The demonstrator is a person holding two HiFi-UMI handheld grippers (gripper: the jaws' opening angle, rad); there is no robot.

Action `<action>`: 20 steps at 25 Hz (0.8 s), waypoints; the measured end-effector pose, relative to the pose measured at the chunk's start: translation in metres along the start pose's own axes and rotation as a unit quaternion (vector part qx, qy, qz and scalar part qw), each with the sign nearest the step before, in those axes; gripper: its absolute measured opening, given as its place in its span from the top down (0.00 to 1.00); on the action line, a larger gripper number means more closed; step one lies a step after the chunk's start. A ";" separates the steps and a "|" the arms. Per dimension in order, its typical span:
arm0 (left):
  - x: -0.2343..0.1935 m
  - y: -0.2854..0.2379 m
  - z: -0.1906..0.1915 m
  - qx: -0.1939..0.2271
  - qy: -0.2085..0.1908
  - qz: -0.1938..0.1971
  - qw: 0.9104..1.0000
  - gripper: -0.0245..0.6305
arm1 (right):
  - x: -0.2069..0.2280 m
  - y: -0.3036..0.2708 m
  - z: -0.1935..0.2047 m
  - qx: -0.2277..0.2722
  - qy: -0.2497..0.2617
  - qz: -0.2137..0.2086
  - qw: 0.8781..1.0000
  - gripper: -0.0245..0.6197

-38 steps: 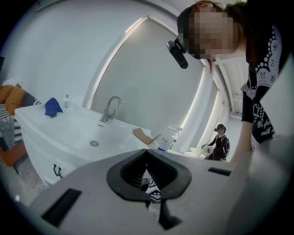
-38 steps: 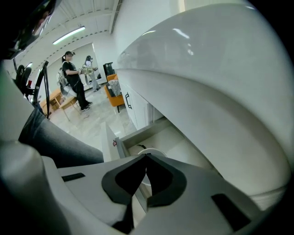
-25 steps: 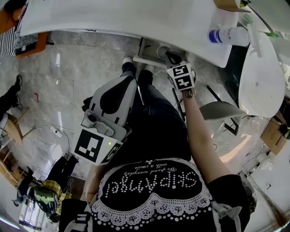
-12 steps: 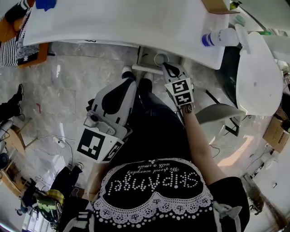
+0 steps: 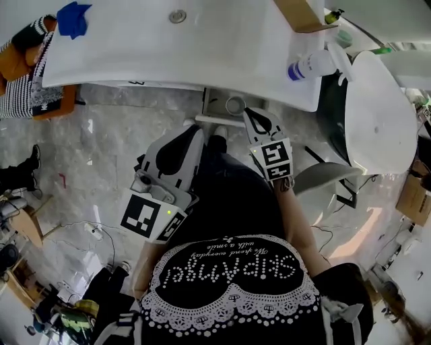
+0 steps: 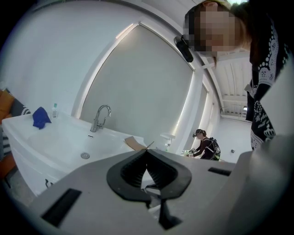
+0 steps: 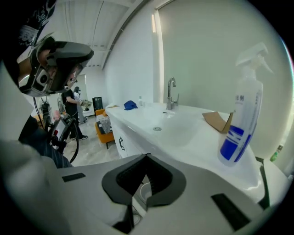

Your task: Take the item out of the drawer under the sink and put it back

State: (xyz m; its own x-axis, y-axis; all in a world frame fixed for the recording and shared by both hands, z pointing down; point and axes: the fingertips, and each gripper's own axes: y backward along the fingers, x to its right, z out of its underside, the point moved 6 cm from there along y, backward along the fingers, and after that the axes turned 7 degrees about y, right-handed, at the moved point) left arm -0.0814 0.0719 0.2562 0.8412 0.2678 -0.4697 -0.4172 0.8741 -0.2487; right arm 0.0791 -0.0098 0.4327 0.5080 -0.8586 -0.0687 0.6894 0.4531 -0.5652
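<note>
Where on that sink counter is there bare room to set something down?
The counter is bare from the blue cloth across to the spray bottle, round the drain too. The right end is crowded: the cardboard box and bottle share it.

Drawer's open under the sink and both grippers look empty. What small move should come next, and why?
Probably part the right gripper's jaws. They are shut on nothing, its tips point at the open grey drawer, and the round white cup-like item lies inside, directly ahead. It cannot be taken with shut jaws.
</note>
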 end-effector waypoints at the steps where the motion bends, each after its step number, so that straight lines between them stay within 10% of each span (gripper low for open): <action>1: 0.000 -0.001 -0.001 0.001 -0.002 0.001 1.000 0.96 | 0.002 0.004 -0.005 0.007 0.000 0.005 1.000 0.94; 20: 0.020 -0.024 -0.023 0.037 -0.057 0.037 0.997 0.96 | 0.036 0.083 -0.094 0.149 -0.001 0.084 0.985 0.94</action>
State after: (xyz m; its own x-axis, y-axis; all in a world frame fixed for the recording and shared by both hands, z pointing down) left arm -0.0628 0.0470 0.2337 0.8442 0.3744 -0.3837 -0.4576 0.8761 -0.1519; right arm 0.1062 -0.0255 0.3058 0.6279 -0.7658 -0.1390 0.7167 0.6386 -0.2804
